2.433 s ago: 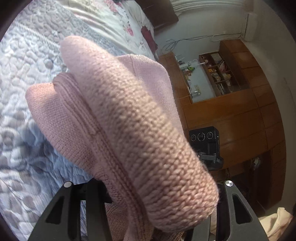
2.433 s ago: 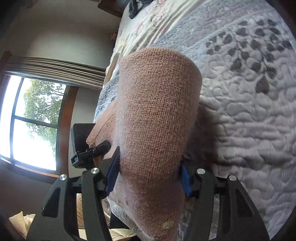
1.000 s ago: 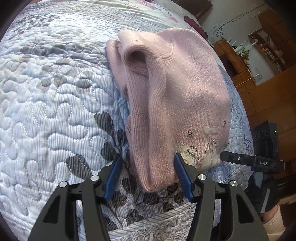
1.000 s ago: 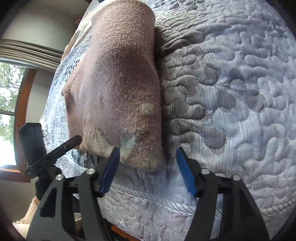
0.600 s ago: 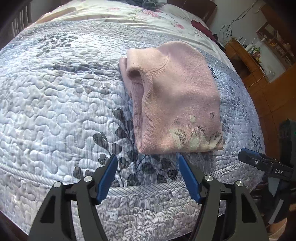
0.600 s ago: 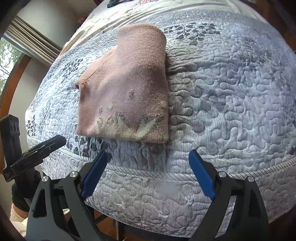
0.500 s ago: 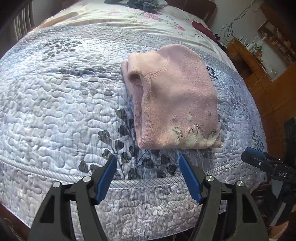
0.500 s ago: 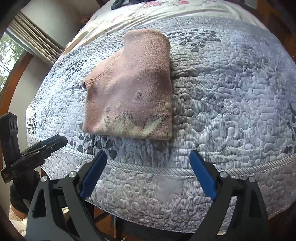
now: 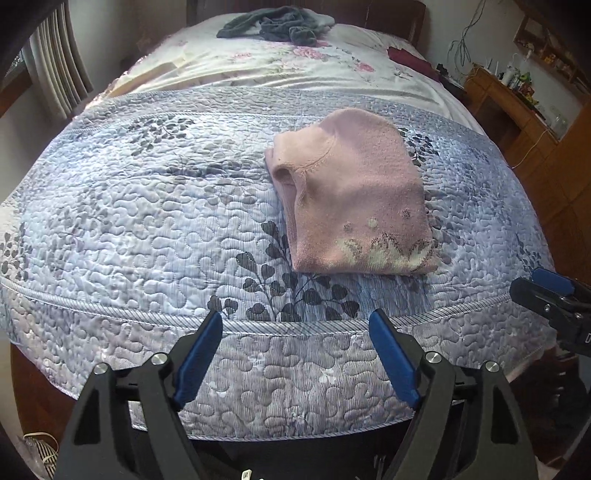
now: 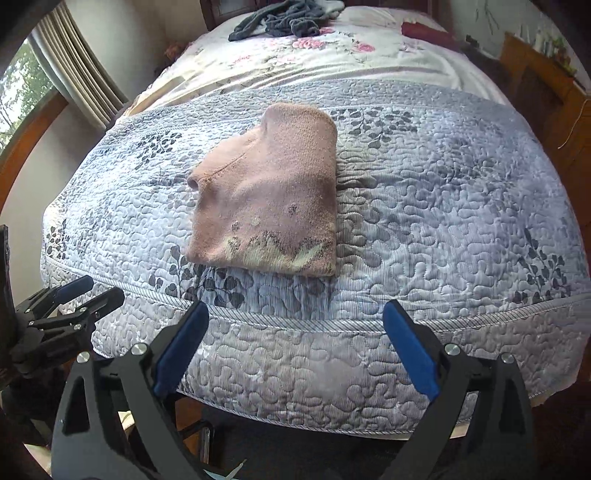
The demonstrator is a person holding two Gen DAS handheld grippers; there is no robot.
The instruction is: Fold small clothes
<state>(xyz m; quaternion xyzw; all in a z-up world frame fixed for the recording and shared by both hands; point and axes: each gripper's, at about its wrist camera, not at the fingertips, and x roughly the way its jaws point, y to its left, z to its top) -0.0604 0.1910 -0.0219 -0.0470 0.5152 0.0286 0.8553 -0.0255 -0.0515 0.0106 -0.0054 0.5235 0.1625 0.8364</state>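
A small pink knitted sweater point(image 9: 354, 201) point(image 10: 273, 199) lies folded flat on the blue-grey quilted bedspread point(image 9: 147, 221) point(image 10: 461, 206), its patterned hem toward me. My left gripper point(image 9: 295, 332) hangs open off the bed's near edge, well short of the sweater, nothing between its blue pads. My right gripper point(image 10: 295, 325) is also open and empty, back from the bed edge. Each gripper shows in the other's view: the right gripper point(image 9: 554, 295) at the far right of the left wrist view, the left gripper point(image 10: 70, 299) at the lower left of the right wrist view.
A heap of dark grey clothes point(image 9: 273, 27) point(image 10: 284, 18) lies at the far end of the bed on a floral sheet point(image 9: 277, 62). Wooden furniture point(image 9: 517, 103) stands to the right, a curtained window point(image 10: 44, 74) to the left.
Both grippers held the sweater up, laid it folded on the quilt, opened, and have drawn back past the bed's edge. The sweater now lies still.
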